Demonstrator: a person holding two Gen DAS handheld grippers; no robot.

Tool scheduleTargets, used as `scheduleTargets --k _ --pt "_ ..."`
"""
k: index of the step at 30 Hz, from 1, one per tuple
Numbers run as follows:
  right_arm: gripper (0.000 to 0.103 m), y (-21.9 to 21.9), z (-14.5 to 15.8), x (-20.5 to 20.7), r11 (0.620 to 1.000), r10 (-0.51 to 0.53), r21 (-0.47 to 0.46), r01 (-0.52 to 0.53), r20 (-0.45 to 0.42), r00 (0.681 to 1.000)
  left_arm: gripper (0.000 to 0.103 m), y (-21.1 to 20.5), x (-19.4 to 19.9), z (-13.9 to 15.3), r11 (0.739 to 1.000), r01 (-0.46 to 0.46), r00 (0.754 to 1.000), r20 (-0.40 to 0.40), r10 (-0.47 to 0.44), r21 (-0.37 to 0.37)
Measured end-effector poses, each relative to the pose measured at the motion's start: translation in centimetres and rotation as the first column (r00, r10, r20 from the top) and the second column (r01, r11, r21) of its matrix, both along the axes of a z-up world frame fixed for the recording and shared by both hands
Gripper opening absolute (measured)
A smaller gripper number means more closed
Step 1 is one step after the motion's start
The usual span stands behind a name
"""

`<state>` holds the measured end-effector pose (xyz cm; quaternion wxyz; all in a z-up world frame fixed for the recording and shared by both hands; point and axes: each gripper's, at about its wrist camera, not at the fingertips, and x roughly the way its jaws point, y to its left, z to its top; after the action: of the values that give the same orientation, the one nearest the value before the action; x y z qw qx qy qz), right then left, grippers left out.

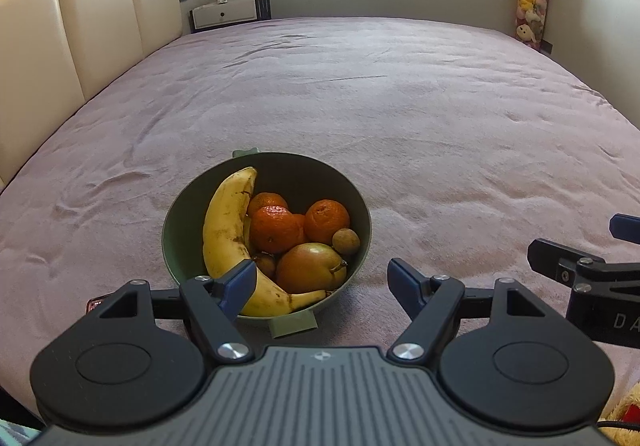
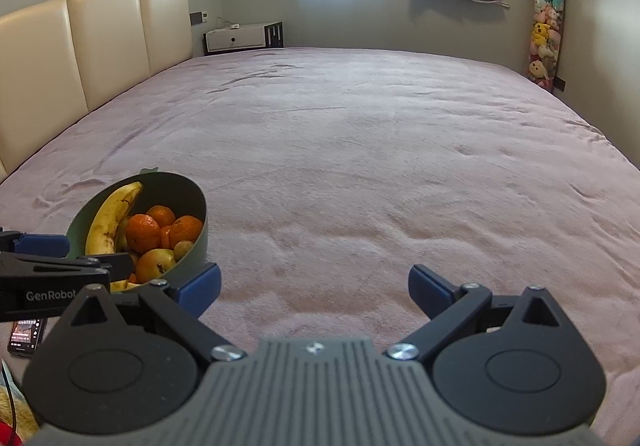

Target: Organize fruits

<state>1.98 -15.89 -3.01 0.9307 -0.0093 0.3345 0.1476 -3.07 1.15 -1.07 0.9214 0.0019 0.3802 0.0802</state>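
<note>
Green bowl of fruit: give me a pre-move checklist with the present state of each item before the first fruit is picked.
1. Left gripper open: ok, fingers wide apart.
2. Right gripper open and empty: ok.
3. Green bowl upright on the bed cover: ok.
4. Banana reachable on top: ok, nothing lies over it.
5. Left gripper centred on a fruit: not ok; only its left finger overlaps the banana.
6. Pear free to lift: cannot tell; small fruits crowd it.
</note>
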Motion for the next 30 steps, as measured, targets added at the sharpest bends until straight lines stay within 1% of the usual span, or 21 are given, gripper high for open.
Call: scheduleTargets --k 30 --pt "0.097 -0.33 0.08 -0.10 1.000 -0.002 0.004 0.002 0.002 1.000 0.088 -0.07 0.11 -0.06 1.000 0.005 1.000 -0.001 -0.005 -0.002"
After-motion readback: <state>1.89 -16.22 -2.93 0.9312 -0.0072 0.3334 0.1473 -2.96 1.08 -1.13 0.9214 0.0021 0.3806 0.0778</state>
